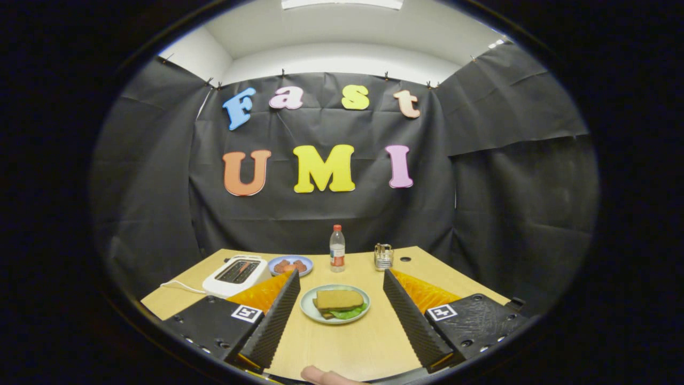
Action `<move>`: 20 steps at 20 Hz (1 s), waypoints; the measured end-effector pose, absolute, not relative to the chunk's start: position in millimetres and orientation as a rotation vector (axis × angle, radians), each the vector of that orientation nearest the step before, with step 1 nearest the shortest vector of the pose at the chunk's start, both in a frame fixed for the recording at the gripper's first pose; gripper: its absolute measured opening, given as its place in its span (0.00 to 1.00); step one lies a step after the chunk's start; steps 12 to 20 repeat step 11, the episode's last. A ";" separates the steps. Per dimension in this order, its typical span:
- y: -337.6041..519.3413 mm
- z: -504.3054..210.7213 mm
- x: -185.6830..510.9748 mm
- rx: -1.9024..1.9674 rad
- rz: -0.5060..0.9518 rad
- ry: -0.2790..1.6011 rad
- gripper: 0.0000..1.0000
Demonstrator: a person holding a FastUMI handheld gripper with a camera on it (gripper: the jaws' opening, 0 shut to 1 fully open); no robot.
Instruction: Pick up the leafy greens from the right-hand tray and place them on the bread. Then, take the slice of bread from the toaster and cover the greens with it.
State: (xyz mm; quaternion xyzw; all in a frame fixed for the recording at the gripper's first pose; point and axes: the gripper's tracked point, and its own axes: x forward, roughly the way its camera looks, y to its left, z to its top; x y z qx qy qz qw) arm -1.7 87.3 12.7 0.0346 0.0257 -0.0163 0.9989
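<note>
A pale plate [309,310] sits on the wooden table between my two fingers, a little ahead of them. On it lies a slice of bread [339,299] covering leafy greens [350,313], whose green edge pokes out at the front right. A white toaster [236,275] stands beyond my left finger, its slots dark. My gripper [339,321] is open, its fingers wide apart on either side of the plate and touching nothing.
A small blue plate [275,262] with reddish pieces sits behind the toaster's right side. A clear bottle [337,249] with a red cap and a small glass holder [383,256] stand at the table's back. A fingertip [320,376] shows below the fingers.
</note>
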 end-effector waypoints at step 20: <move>73.5 15.9 -18.4 0.072 -0.026 0.043 0.96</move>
